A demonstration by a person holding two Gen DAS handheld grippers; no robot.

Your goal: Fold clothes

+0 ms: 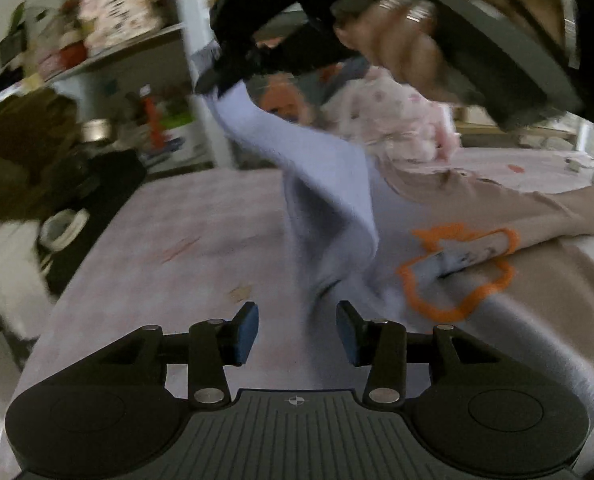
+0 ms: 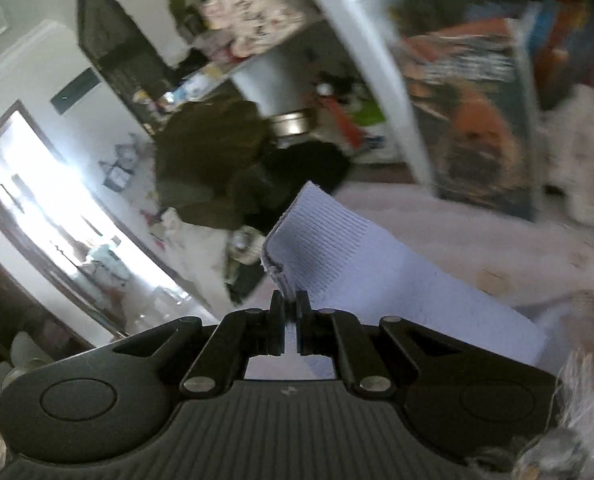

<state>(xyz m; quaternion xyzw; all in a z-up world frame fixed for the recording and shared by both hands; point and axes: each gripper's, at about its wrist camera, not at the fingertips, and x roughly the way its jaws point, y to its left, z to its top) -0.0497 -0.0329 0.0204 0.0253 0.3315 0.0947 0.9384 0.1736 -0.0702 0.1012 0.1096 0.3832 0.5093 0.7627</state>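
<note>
The right tool (image 2: 291, 322) is clamped on the ribbed cuff of a pale lavender garment (image 1: 329, 200), lifting that end up off the desk (image 1: 169, 256). The rest of the garment, with an orange outline print (image 1: 457, 268), lies on the near right. The left tool (image 1: 297, 330) hangs above the desk, fingers apart, gripping nothing. Far right, blurred, sits what seems a pink clothes pile (image 1: 401, 120).

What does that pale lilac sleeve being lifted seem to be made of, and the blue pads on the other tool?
The lilac sleeve looks like soft matte knit, likely cotton: its cuff is ribbed and it drapes limply. The blue pads look rubbery, smooth, dull; uncertain.
</note>
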